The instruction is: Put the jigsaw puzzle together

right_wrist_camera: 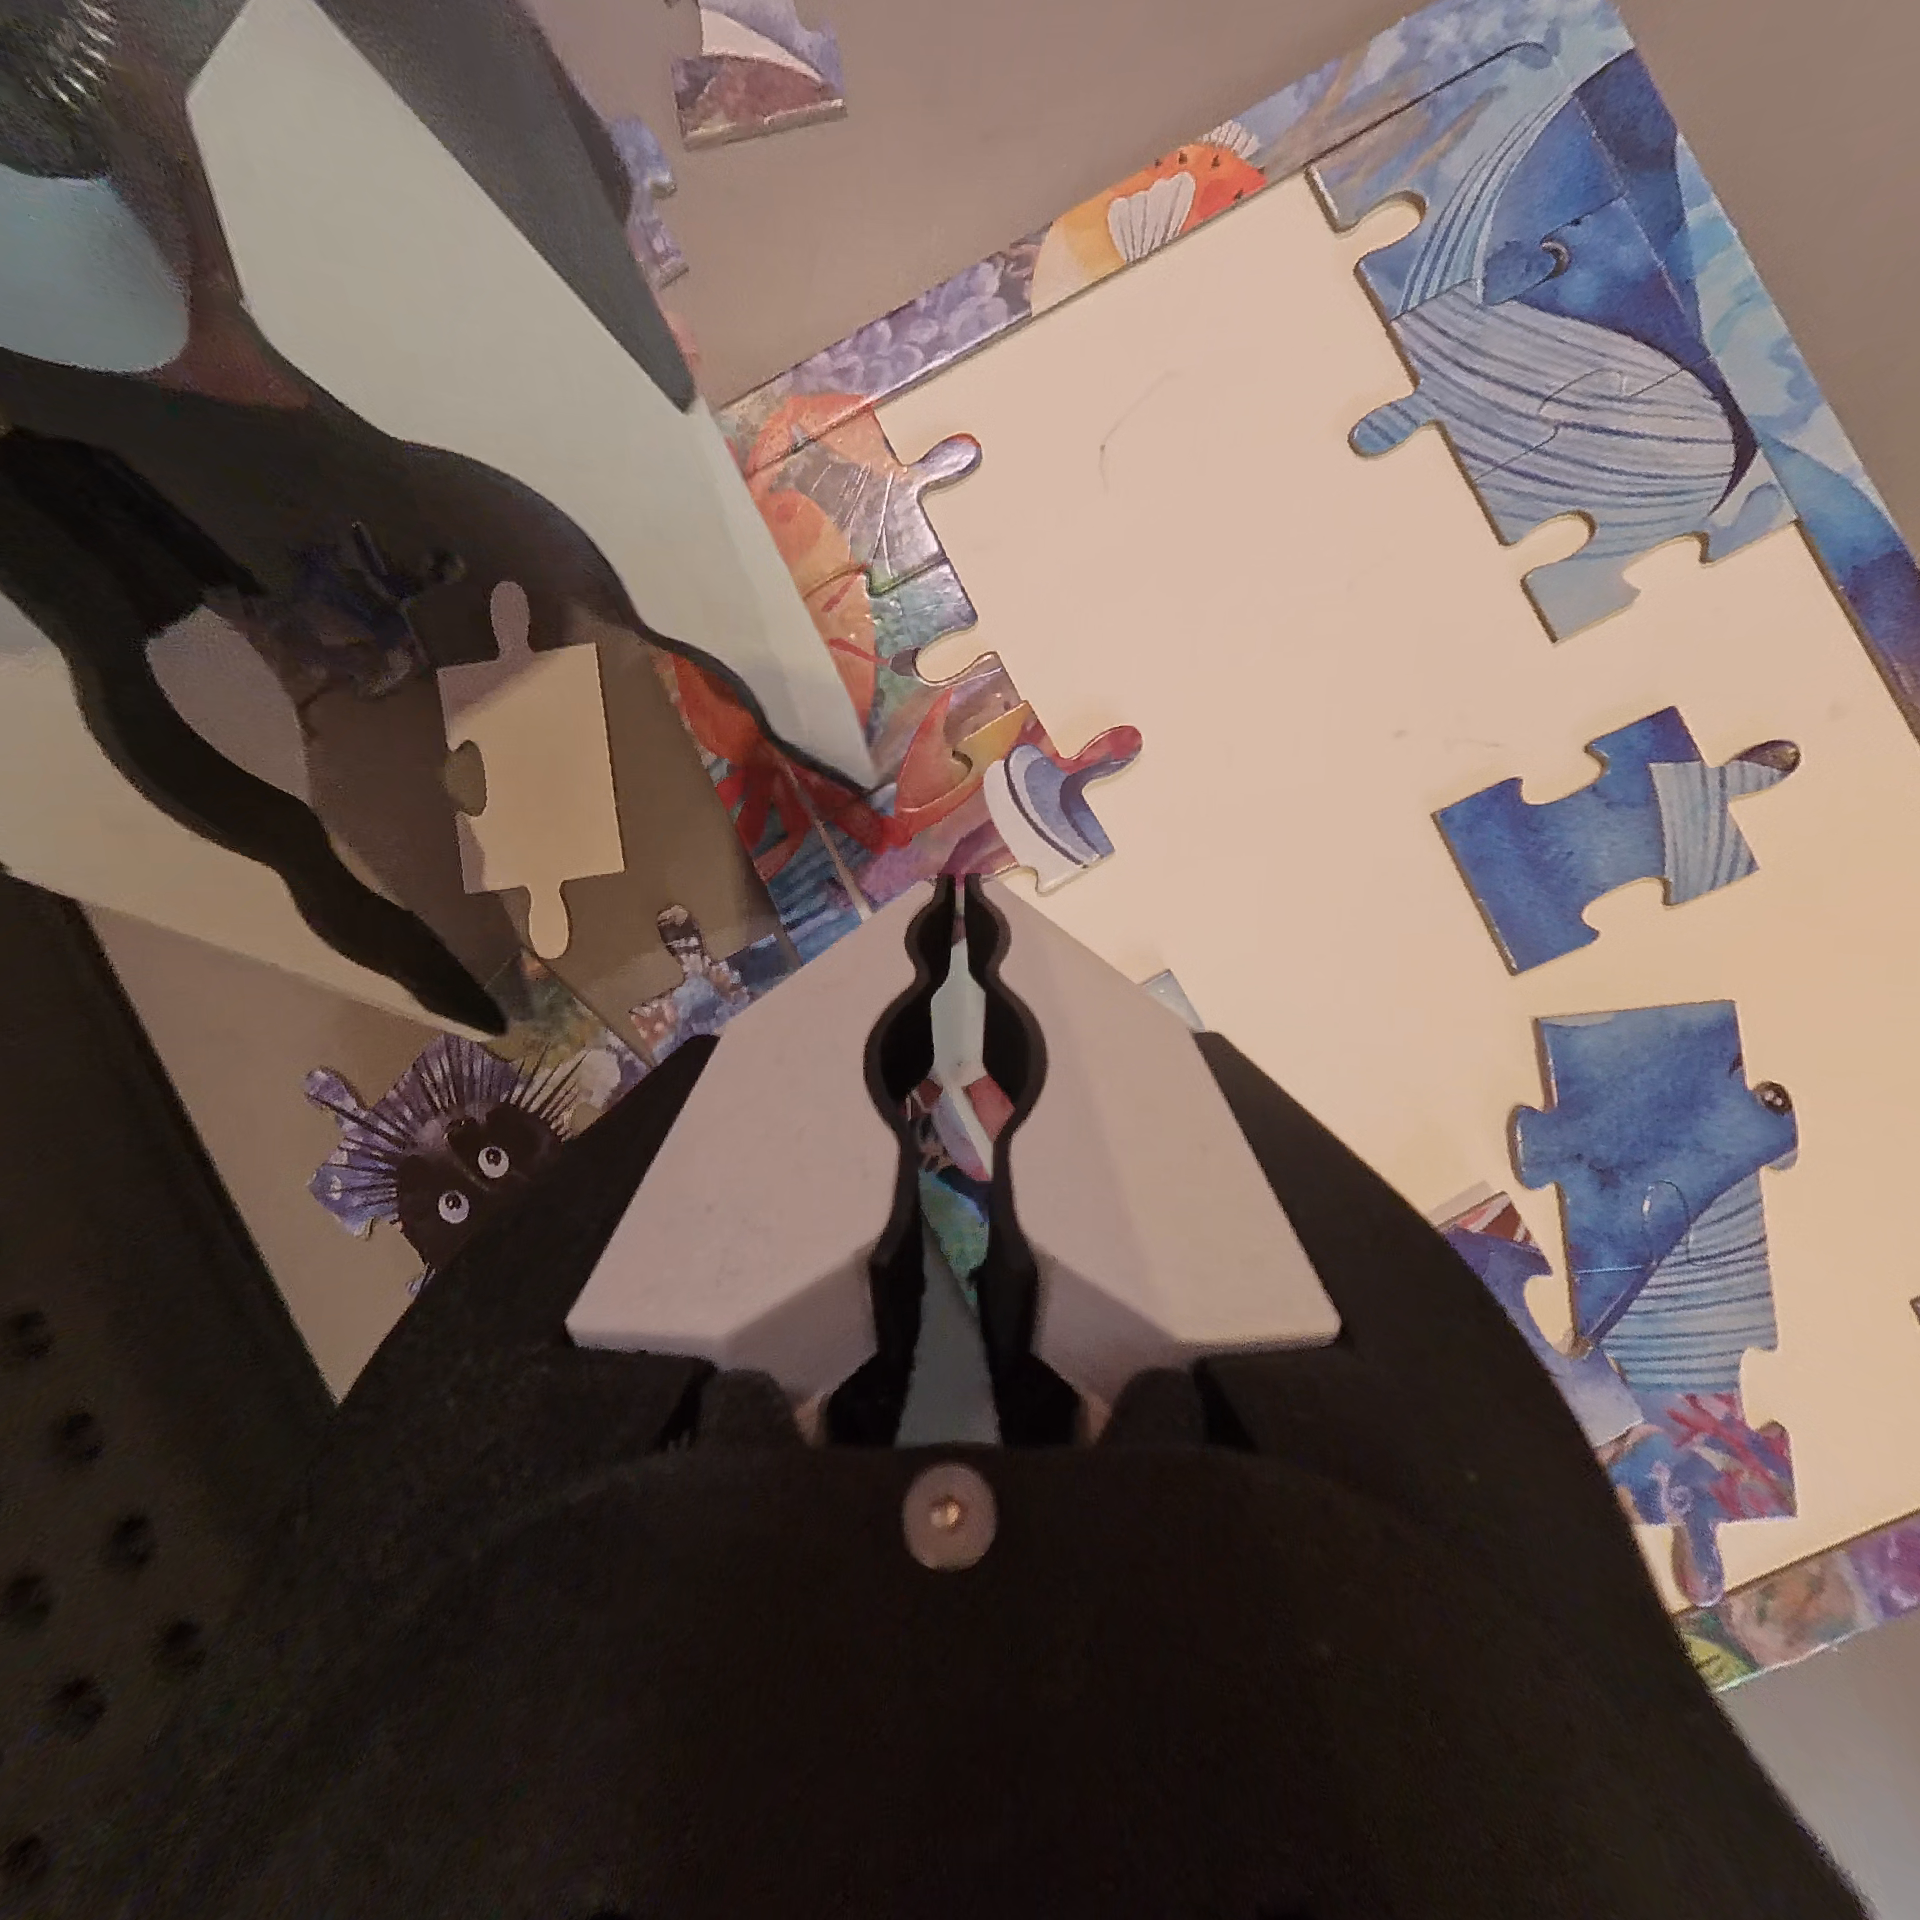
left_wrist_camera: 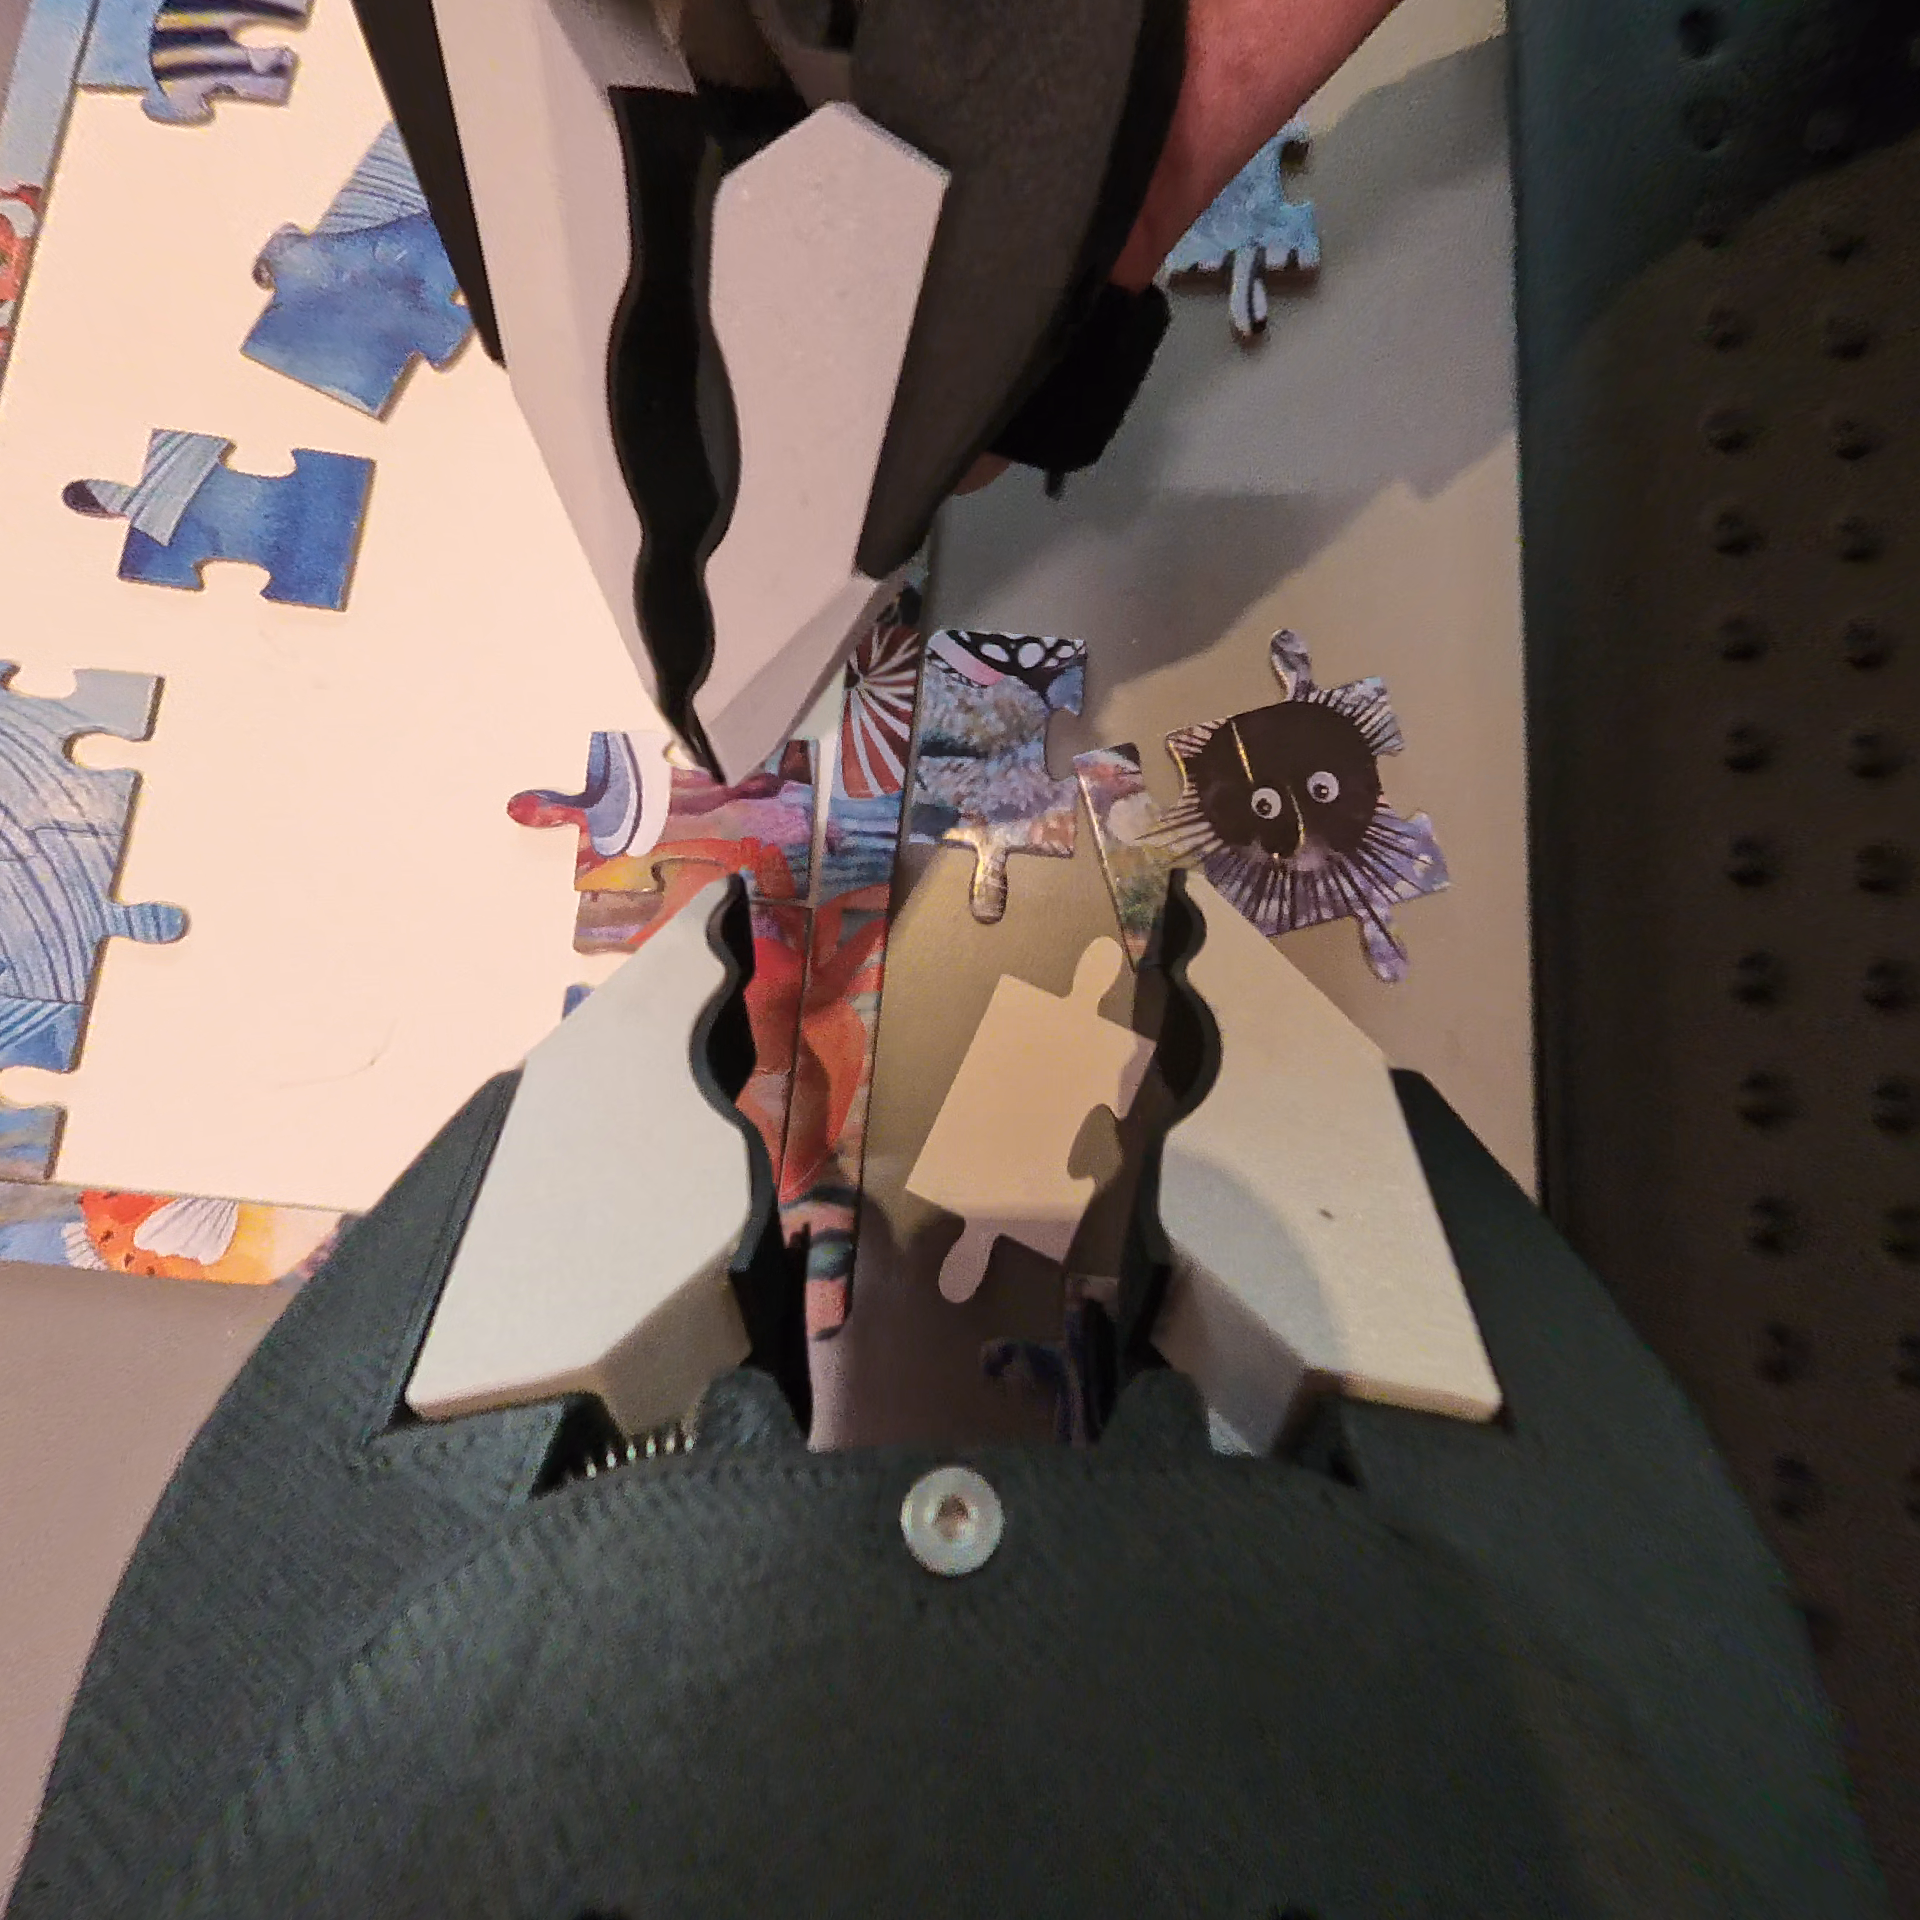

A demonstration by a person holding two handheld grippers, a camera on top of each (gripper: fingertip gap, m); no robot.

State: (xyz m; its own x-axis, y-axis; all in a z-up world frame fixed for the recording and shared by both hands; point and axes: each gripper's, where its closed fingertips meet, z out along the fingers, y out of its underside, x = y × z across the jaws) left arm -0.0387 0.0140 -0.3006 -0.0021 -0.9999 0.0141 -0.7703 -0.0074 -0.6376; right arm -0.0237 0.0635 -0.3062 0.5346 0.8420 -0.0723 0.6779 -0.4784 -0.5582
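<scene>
Right claw [right_wrist_camera: 961, 883] pinched over puzzle [right_wrist_camera: 904, 800]

A dark perforated panel [left_wrist_camera: 1766, 831] runs along the right edge of the left wrist view, beside the grey tabletop [left_wrist_camera: 104, 1455]. In the right wrist view the same holed panel [right_wrist_camera: 94, 1558] fills the lower left corner.
</scene>
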